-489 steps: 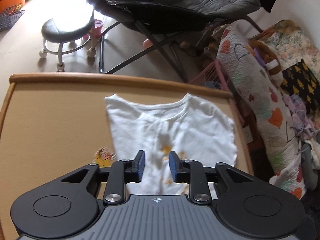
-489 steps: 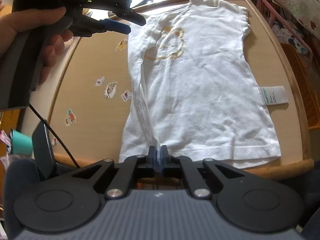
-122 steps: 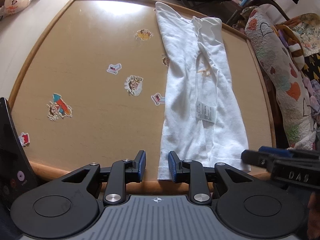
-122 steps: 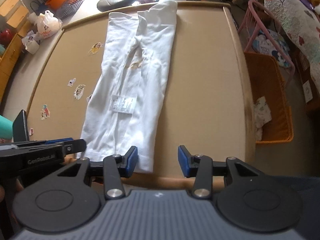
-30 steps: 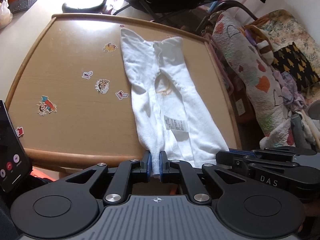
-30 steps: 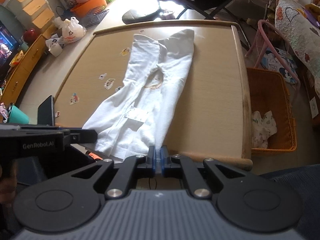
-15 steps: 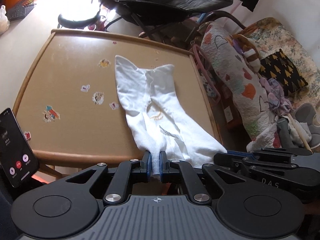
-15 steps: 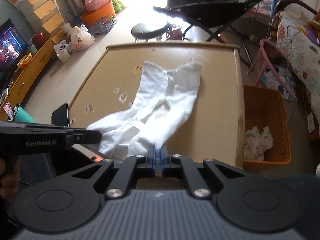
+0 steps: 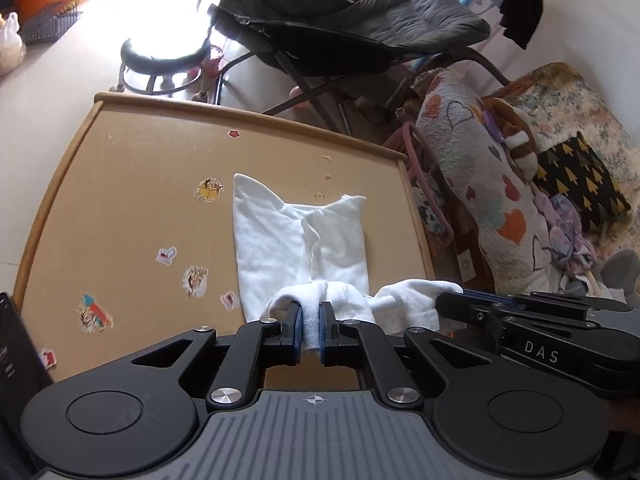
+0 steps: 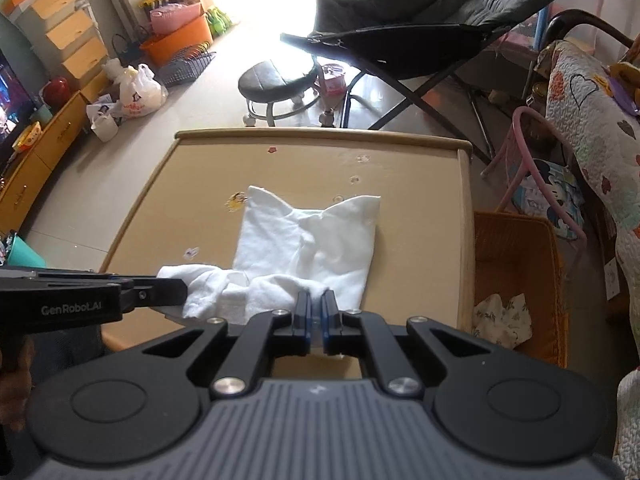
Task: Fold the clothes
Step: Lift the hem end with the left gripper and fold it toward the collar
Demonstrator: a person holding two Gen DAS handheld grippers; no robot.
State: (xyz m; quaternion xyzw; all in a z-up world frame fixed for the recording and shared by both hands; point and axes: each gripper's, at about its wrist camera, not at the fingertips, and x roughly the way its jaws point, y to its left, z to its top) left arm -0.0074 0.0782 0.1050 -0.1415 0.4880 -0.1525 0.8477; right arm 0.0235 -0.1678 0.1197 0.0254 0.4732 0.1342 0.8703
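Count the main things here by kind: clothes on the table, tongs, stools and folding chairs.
white shirt: 1
tongs: 2 (left tongs, right tongs), both shut on the shirt
round stool: 1
folding chair: 1
Total: 5

The hem of the white shirt (image 9: 304, 256) was out of sight where it passed between the pads of the left gripper (image 9: 311, 334), and the raised fold hid how its near part lay on the table (image 9: 120, 184). The stickers (image 9: 208, 190) on the tabletop were too small to make out, and the dark phone (image 9: 16, 356) was cut off by the left edge of the left wrist view. In the right wrist view the orange basket (image 10: 516, 248) was partly hidden behind the table's edge, and the television (image 10: 8, 100) was cropped at the left border.
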